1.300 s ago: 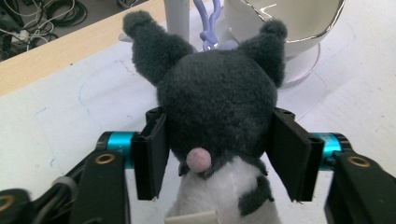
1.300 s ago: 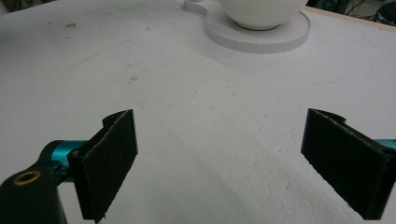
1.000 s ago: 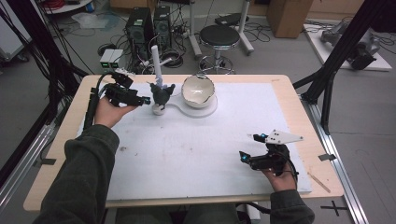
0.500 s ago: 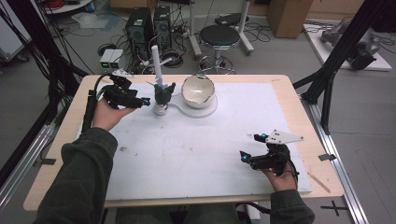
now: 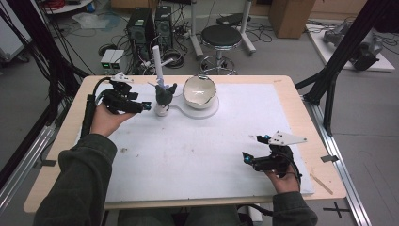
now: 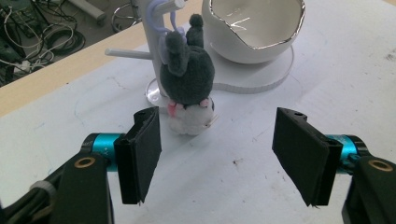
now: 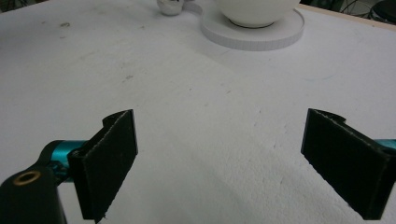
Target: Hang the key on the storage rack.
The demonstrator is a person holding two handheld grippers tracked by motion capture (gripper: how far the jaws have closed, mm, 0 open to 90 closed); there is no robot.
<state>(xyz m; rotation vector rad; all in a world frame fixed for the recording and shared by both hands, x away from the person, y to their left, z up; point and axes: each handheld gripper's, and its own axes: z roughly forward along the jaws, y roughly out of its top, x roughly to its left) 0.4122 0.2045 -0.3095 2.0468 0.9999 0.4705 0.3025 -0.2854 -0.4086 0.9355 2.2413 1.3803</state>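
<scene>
my left gripper point(image 5: 149, 107) sits just short of the grey plush toy point(image 6: 187, 79), jaws spread and just been opening, nothing between them. the toy hangs from the white stand point(image 5: 157, 59), its feet by the stand's base, beside the white bowl point(image 5: 199, 90). my right gripper point(image 5: 245, 158) rests well apart, jaws wide and empty.
</scene>
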